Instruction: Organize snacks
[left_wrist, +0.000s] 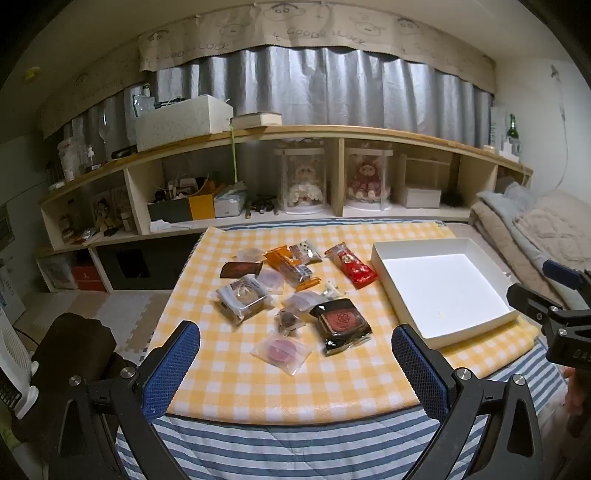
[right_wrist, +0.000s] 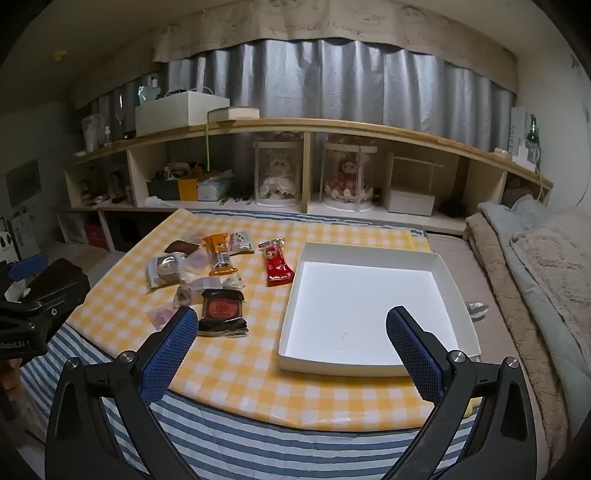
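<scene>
Snacks lie in a loose cluster on the left half of the yellow checked tablecloth, well apart from both of my grippers. I hold the left gripper over the near edge of the table with its jaws spread wide and nothing between them; the right gripper hangs over the near edge too, jaws wide apart and empty, its right finger above the white box. That shallow white box sits toward the right edge of the cloth, its near corner close to the cloth's near edge, and I see no snack inside it.

Between the cluster and the box lies a red packet, its long axis running from the far side toward the near right, just beside the box's left wall but not touching it. An orange packet lies roughly parallel to it, farther left. Nearest to me are a dark packet with a round red seal and a clear pouch holding a pink round; a grey-wrapped cake sits at the cluster's left. Several clear pouches overlap in the middle, and I cannot tell which ones touch.

Behind the table runs a low wooden shelf with two dolls in clear cases, and folded blankets lie off the right edge
</scene>
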